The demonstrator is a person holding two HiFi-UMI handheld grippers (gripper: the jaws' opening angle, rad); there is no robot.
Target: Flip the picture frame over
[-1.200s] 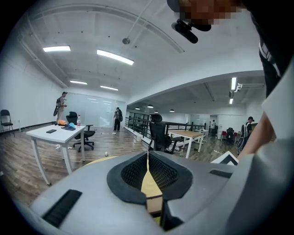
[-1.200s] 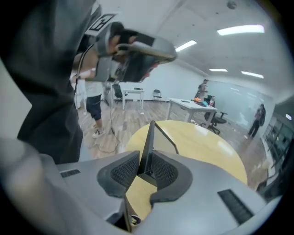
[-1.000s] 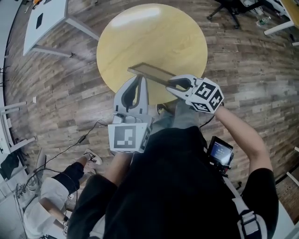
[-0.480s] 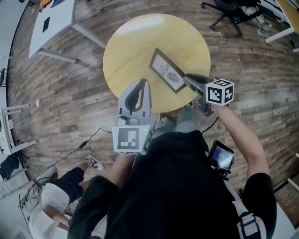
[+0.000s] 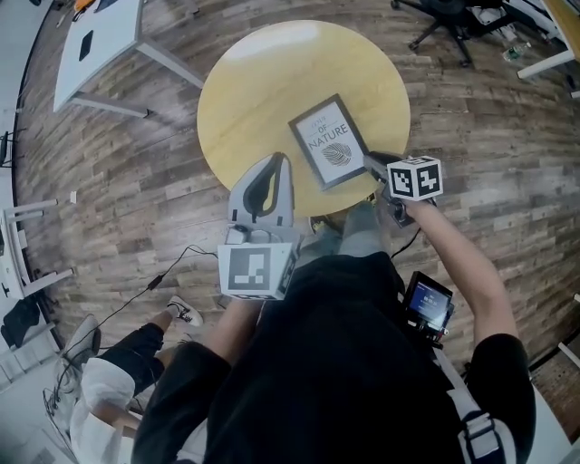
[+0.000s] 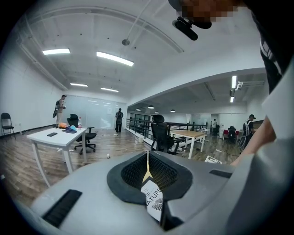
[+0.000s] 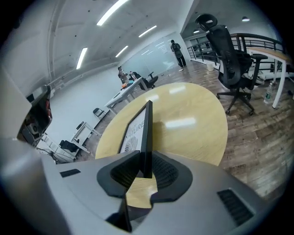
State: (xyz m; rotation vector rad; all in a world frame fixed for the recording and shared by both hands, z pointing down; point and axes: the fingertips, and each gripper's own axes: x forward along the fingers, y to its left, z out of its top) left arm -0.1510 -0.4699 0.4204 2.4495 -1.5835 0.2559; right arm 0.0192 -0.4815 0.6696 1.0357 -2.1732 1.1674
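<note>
The picture frame is black with a white "of NATURE" print. It faces up over the near right part of the round yellow table. My right gripper is shut on its near right edge. In the right gripper view the frame runs edge-on between the pads, above the table. Whether it rests on the top I cannot tell. My left gripper hangs shut at the table's near edge, left of the frame and holding nothing. A slice of the print shows through its closed jaws.
A white desk stands on the wood floor at the upper left and a black office chair at the upper right. A seated person and a floor cable are at the lower left. Another office chair stands beyond the table.
The frame has turned from nearly edge-on with its brown back showing to print side up, and has come lower over the table. My right gripper rolled and sank with it. The left gripper stayed put.
</note>
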